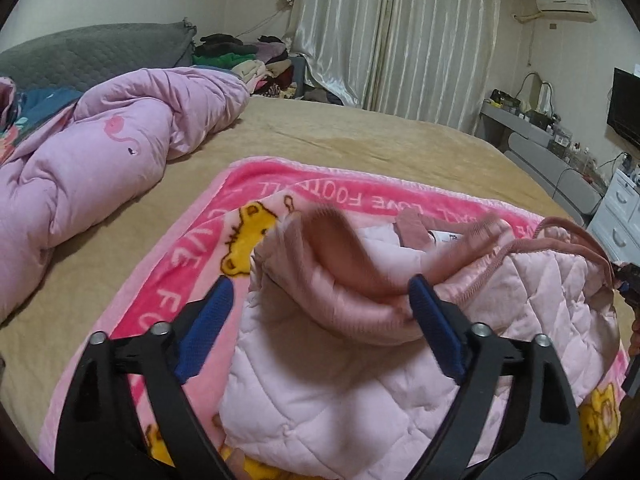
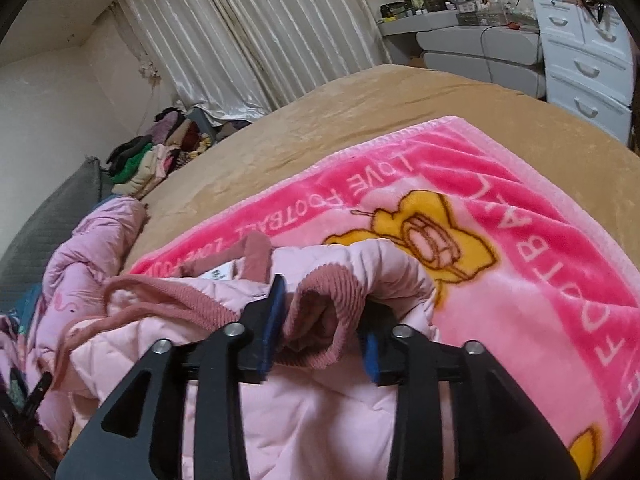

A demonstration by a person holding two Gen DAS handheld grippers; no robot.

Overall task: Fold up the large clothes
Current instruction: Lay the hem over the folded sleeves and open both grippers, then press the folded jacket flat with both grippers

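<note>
One quilted pink jacket on blanket (fold backing); left gripper spread, right gripper half-spread around ribbed cuff, releasing.

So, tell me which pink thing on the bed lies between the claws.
The quilted pale pink jacket with ribbed cuffs, lying on the bear-print blanket; the lilac flamingo duvet is heaped apart.

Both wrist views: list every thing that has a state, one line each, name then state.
left hand-held gripper: open, ribbed cuff loose between its pads
right hand-held gripper: partly open around a ribbed cuff
pink quilted jacket: bunched, not folded flat
pink blanket: spread flat on the bed
lilac duvet: crumpled
curtains: drawn shut
white drawers: closed
</note>
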